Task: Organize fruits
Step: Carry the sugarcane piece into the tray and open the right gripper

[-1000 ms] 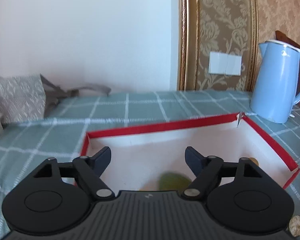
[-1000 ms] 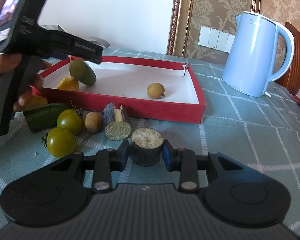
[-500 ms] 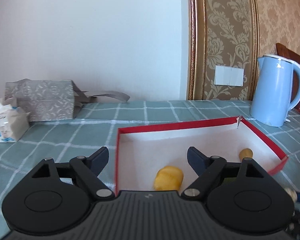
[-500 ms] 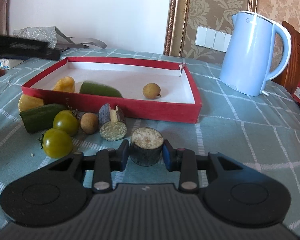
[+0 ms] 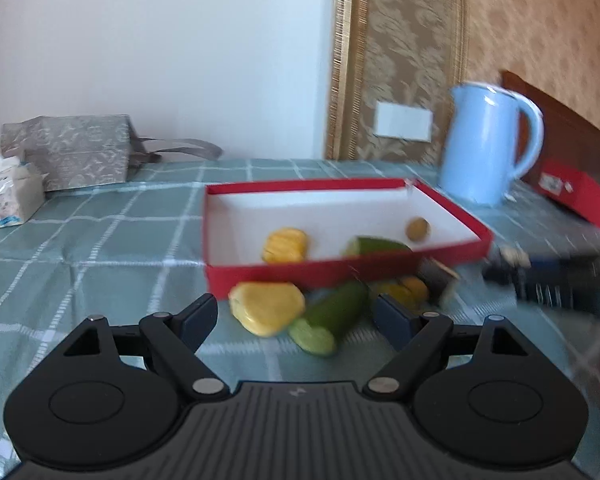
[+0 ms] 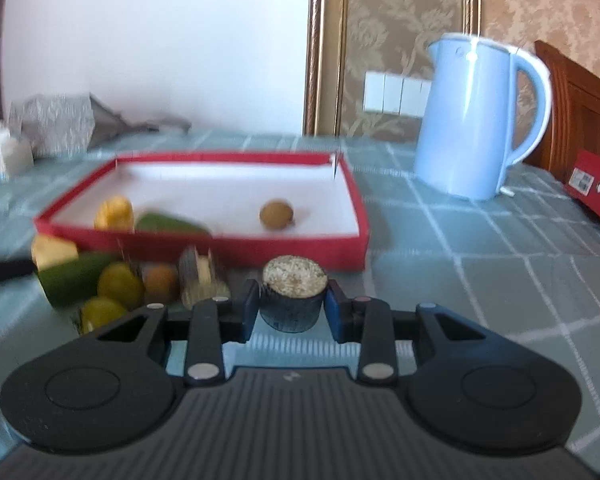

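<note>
We have our right tongs pinching a short dark-skinned cylinder of fruit with a pale grainy cut top, gripped by its sides so it stays upright for the carry into the shallow red cardboard tray with a white floor. Our left tongs are spread and hold nothing, facing the loose pile just before the tray — a yellow chunk and a green cucumber piece. Inside lie a small yellow piece, a green wedge and a round brown longan. The tabletop wears a teal checked cloth; a pale blue electric kettle stands by patterned wallpaper.
</note>
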